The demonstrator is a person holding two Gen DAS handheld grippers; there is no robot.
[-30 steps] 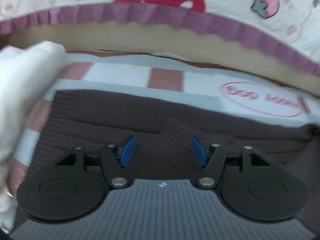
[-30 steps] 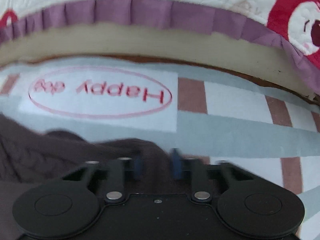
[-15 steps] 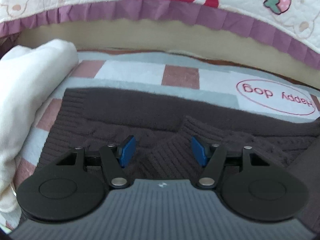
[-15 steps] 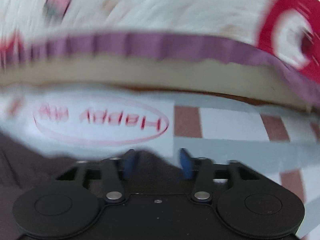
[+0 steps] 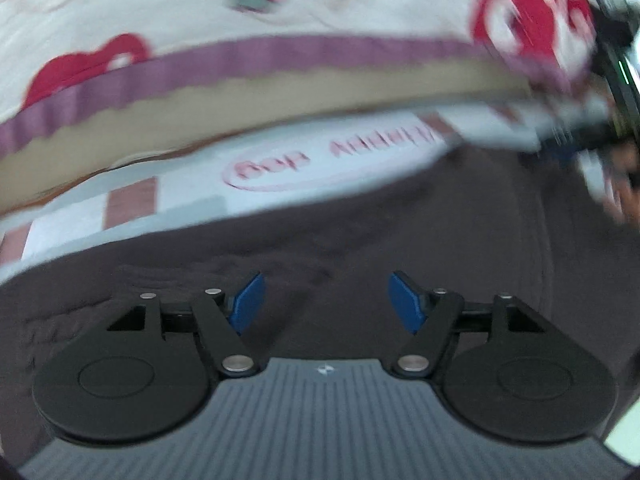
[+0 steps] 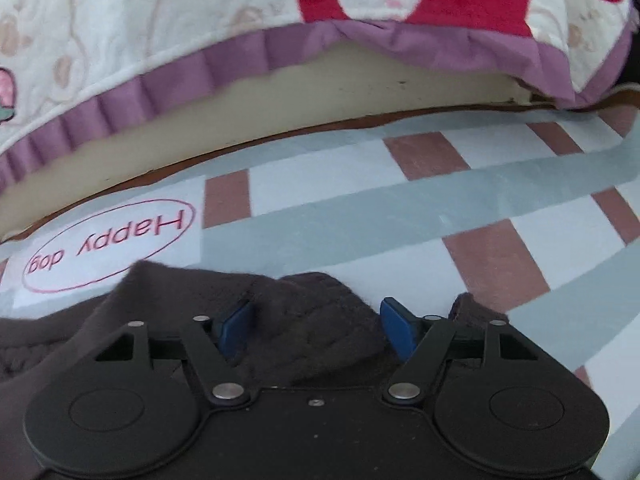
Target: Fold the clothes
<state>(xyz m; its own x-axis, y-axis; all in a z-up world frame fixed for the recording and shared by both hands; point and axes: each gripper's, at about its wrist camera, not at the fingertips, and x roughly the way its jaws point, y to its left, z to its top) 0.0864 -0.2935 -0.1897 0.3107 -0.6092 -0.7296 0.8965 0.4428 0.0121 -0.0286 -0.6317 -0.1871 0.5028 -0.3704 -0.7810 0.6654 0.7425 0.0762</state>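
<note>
A dark brown knit sweater (image 5: 360,240) lies flat on a checked sheet. My left gripper (image 5: 326,302) is open just above the sweater's body; this view is motion-blurred. My right gripper (image 6: 314,326) is open, its blue pads on either side of a bunched brown knit fold (image 6: 308,312) at the sweater's edge, not clamped. The right gripper also shows blurred at the far right of the left wrist view (image 5: 600,136).
The sheet (image 6: 400,220) has grey bands, pink squares and a "Happy dog" oval (image 6: 108,244). Behind it runs a foam mattress edge (image 6: 320,92) under a white quilt with purple ruffle and red prints (image 6: 240,60).
My right gripper has opened and let go of the sweater edge, which now lies on the sheet. My left gripper has swung right; the white cloth at its left has left the view.
</note>
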